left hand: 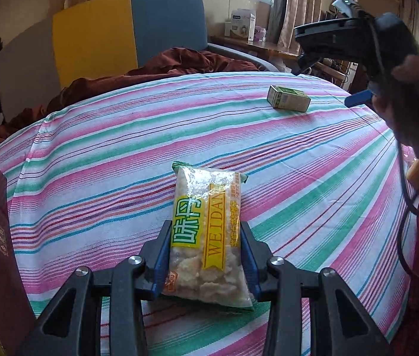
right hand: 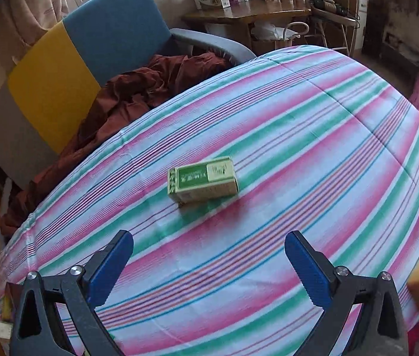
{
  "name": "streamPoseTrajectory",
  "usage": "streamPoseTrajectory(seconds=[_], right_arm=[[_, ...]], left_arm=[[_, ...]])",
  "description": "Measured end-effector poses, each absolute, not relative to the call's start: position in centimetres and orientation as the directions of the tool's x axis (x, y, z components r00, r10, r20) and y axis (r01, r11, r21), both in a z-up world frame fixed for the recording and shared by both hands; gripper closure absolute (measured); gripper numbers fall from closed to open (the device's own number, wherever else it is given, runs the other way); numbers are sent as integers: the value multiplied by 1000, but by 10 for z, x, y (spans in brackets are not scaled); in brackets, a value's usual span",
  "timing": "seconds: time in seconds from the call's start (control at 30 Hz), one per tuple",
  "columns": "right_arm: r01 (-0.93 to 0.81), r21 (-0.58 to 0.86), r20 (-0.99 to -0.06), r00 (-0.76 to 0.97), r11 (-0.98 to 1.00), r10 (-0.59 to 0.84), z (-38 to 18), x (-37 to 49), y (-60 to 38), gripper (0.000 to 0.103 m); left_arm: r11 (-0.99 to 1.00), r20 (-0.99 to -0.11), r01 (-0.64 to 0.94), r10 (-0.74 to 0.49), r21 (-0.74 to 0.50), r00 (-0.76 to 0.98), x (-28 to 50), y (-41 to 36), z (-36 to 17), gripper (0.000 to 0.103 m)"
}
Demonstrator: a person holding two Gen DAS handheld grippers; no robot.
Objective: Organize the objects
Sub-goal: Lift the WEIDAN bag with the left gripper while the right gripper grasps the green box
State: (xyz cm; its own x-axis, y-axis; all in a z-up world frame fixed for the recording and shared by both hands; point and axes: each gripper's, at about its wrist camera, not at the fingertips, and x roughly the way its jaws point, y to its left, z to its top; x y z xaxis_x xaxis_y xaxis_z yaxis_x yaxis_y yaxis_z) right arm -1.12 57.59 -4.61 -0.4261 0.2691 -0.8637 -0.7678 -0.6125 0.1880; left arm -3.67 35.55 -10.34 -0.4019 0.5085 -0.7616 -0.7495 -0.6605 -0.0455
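Left wrist view, left gripper (left hand: 206,255) clamping snack packet (left hand: 206,234), right gripper (right hand: 209,264) agape before green box (right hand: 202,179)

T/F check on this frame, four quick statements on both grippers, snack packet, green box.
1. The left gripper is shut on the clear plastic snack packet with the yellow label. True.
2. The right gripper holds the small green cardboard box. False: it is open and empty, the box lies ahead of it.
3. The box stands upright. False: it lies on its side.
4. Both items are over the striped cloth. True.
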Motion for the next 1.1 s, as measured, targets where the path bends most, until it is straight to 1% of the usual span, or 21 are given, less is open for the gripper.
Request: streamPoseTrajectory(seconds=[0.07,0.17,0.27,0.37,0.4,0.43,0.47,0.63,0.83,0.93,1.0,1.1], right_arm=[[-778,148,-865,-401,-611,301,-50,-26,586,0],[-775,126,-870,-387,-620,306,-56,-45,596,0],[-769,59,-879,-342,-636,331,-63,-60,600,0],[-741,18,-902,-302,-671,309,-77,-73,601,2],[-731,-23,-906,-273,-682,323,-82,-75,599,18],[-729,-59,-906,-248,-682,343,-84,-74,597,32],[-724,-58,-901,-259,-687,349,-84,-72,594,32],[-668,28,-903,-335,-743,268,-80,-54,560,32],[-586,95,-917,-366,-805,159,-79,-26,494,32],[-573,135,-912,-391,-809,125,-78,-10,470,32],[-568,114,-907,-395,-815,148,-79,-2,460,32],[-535,38,-908,-372,-844,195,-85,-6,450,31]], left_arm=[[-660,-760,-750,513,-50,-401,-37,355,-104,60],[-659,-758,-750,521,-64,-393,-39,356,-105,60],[-658,-756,-750,524,-66,-392,-39,355,-106,60],[-657,-754,-751,525,-66,-394,-39,355,-106,60],[-656,-754,-752,527,-67,-393,-39,355,-107,60],[-656,-753,-752,528,-67,-393,-39,354,-107,60],[-656,-752,-752,528,-66,-395,-39,354,-107,60],[-653,-750,-755,528,-59,-398,-38,355,-107,59],[-653,-750,-755,528,-59,-399,-38,355,-107,59],[-652,-750,-756,529,-62,-396,-38,354,-107,59],[-651,-753,-755,533,-74,-385,-40,354,-107,60],[-653,-762,-754,523,-72,-381,-39,353,-105,61]])
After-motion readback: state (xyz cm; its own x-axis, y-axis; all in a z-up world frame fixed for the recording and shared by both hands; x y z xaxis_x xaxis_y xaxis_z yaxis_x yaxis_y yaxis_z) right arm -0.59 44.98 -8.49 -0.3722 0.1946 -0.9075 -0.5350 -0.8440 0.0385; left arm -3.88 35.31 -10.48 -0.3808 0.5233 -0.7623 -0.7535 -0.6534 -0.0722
